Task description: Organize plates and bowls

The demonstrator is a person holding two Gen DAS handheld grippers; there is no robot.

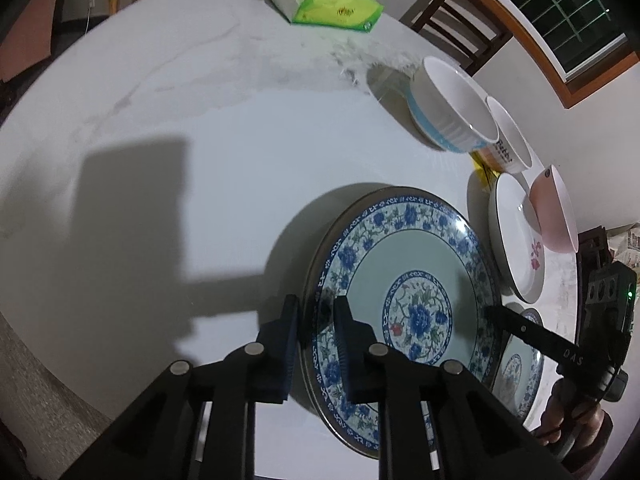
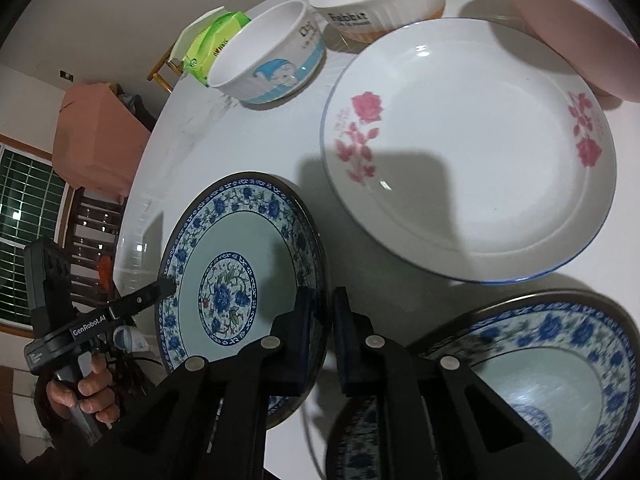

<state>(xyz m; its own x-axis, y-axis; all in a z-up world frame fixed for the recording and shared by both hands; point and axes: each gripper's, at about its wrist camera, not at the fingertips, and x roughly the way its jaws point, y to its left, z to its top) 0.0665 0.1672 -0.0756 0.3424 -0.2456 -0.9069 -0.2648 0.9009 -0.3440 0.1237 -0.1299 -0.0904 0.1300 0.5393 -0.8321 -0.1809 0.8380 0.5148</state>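
Note:
A blue-flowered plate [image 1: 400, 264] is held tilted above the white table [image 1: 200, 140]. My left gripper [image 1: 318, 312] is shut on its left rim. My right gripper [image 2: 320, 308] is shut on the opposite rim of the same plate [image 2: 236, 248] and shows in the left wrist view [image 1: 490, 312] too. A second blue-flowered plate [image 2: 540, 368] lies below to the right. A white plate with pink roses [image 2: 464, 152] lies behind it. A white bowl with a blue band [image 2: 268, 60], a white bowl with an orange base [image 2: 380, 0] and a pink bowl [image 2: 576, 28] stand beyond.
A green tissue pack [image 1: 332, 4] lies at the far side of the table. Wooden chairs [image 1: 456, 24] stand around the table, and a window [image 1: 560, 12] is behind. The table edge [image 1: 52, 340] runs close on the left.

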